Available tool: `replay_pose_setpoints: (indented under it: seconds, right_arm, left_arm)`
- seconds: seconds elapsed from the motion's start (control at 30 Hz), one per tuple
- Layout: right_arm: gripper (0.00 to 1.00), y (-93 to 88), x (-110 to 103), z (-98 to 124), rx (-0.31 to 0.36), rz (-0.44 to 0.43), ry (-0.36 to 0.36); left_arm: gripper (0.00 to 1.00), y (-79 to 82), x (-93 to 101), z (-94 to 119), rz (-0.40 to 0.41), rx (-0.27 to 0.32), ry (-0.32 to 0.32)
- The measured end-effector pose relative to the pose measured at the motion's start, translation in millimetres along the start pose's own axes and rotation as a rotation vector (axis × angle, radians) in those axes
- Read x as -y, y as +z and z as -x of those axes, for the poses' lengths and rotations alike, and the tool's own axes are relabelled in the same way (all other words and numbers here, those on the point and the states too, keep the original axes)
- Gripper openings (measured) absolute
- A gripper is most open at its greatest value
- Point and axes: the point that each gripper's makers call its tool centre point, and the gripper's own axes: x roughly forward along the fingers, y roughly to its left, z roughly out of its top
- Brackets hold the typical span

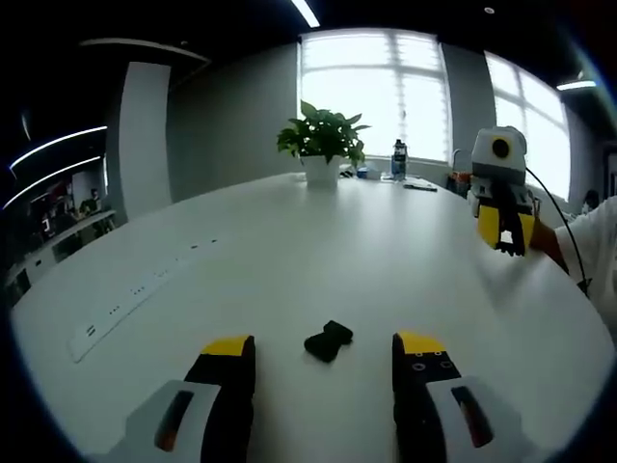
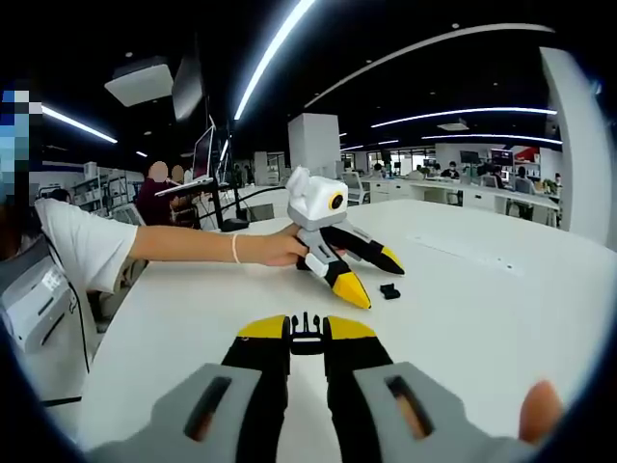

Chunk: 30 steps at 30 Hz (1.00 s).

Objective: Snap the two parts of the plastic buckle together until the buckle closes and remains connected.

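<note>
One black buckle part [image 1: 328, 341] lies on the white table [image 1: 289, 251], just ahead of and between the tips of my left gripper [image 1: 324, 359], which is open and apart from it. The right gripper view has that same part [image 2: 388, 290] lying by the yellow tips of the left gripper [image 2: 378, 282]. My right gripper [image 2: 307, 330] is shut on the other black buckle part [image 2: 307, 336], whose prongs stick out past the tips. In the left gripper view the right gripper [image 1: 505, 241] hangs above the table at the far right.
A potted plant [image 1: 323, 140], a bottle [image 1: 399, 159] and small items stand at the table's far end by the windows. A person's arm [image 2: 193, 246] reaches across the table [image 2: 501, 280] holding the left gripper. Office desks and seated people fill the background.
</note>
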Motion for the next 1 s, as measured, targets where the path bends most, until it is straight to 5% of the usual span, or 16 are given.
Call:
replay_pose_setpoints:
  seconds: [0.33, 1.0]
  right_arm:
    - [0.13, -3.5, 3, 0, -0.009, -0.017, -0.008]
    - [0.13, -9.8, 3, -2, -0.028, -0.042, -0.007]
  left_arm:
    - [0.52, 1.5, -4.5, -1, 0.01, -0.009, -0.023]
    - [0.23, 0.1, 13.4, -4, -0.022, 0.019, -0.114]
